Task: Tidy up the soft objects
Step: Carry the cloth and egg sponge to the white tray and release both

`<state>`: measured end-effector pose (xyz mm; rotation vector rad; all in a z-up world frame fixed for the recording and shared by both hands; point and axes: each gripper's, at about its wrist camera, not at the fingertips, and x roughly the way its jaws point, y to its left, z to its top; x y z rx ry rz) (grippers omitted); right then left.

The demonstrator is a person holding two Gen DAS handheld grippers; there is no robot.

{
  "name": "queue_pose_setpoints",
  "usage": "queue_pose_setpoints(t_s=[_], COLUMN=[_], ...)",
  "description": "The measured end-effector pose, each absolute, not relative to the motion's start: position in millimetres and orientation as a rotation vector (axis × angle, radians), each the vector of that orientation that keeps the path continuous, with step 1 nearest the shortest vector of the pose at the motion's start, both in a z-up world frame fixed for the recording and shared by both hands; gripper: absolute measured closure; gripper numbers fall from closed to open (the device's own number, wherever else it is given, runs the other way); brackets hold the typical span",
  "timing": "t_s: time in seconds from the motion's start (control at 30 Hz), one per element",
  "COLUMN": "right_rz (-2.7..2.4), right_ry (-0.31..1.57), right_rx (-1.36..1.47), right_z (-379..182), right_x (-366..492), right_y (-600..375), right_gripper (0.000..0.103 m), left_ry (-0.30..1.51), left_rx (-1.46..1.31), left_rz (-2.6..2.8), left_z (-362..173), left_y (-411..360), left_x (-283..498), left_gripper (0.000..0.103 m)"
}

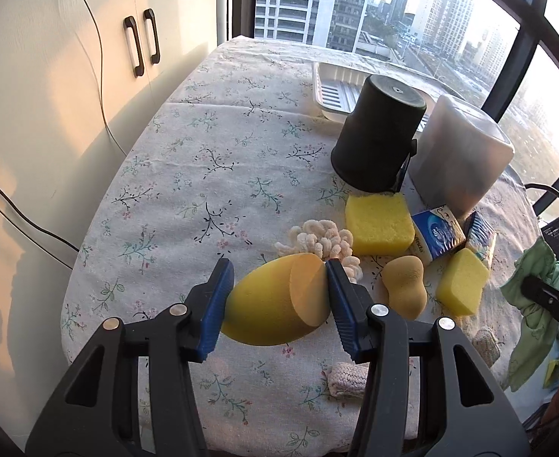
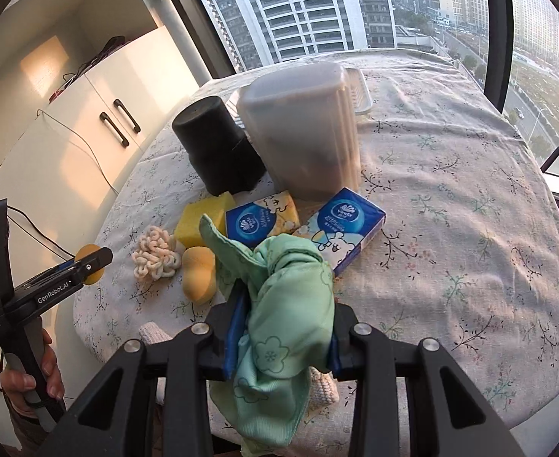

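Yellow egg-shaped makeup sponge (image 1: 275,301), mint-green flowered cloth (image 2: 291,327): both held above the floral tablecloth (image 1: 188,160).
Left gripper (image 1: 277,304) clamps the sponge; right gripper (image 2: 283,339) pinches the bunched cloth. Between, on the cloth: cream knitted scrubber (image 1: 325,242), 2 yellow block sponges (image 1: 378,224), 2 blue tissue packs (image 2: 262,219).

Warm low sunlight is falling across a white cabinet (image 1: 89,76) with two dark handles (image 1: 142,40), and a thin cable (image 1: 100,61) is trailing down its front. A big dark-framed window (image 2: 317,7) is showing high-rise towers (image 1: 298,0) and hazy streets. A table under a floral cloth (image 2: 451,198) is standing just before the glass, catching the glow.
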<state>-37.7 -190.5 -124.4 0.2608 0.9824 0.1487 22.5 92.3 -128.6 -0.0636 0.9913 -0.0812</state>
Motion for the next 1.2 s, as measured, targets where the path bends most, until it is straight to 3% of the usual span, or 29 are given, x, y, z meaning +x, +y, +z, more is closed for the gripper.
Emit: queue_pose_setpoints(t_s=[0.47, 1.2], right_rz=[0.024, -0.122], right_ry=[0.968, 0.979], right_rx=[0.271, 0.125], right_z=[-123.5, -126.0], right_x=[6.7, 154.5], right_y=[-250.2, -315.2], right_gripper=[0.066, 0.065], left_ry=[1.002, 0.951], left_rx=[-0.039, 0.124], left_rz=[-0.033, 0.014], left_z=[-135.9, -154.1], left_y=[87.3, 96.1], left_x=[78.3, 241.0], left_gripper=[0.056, 0.056])
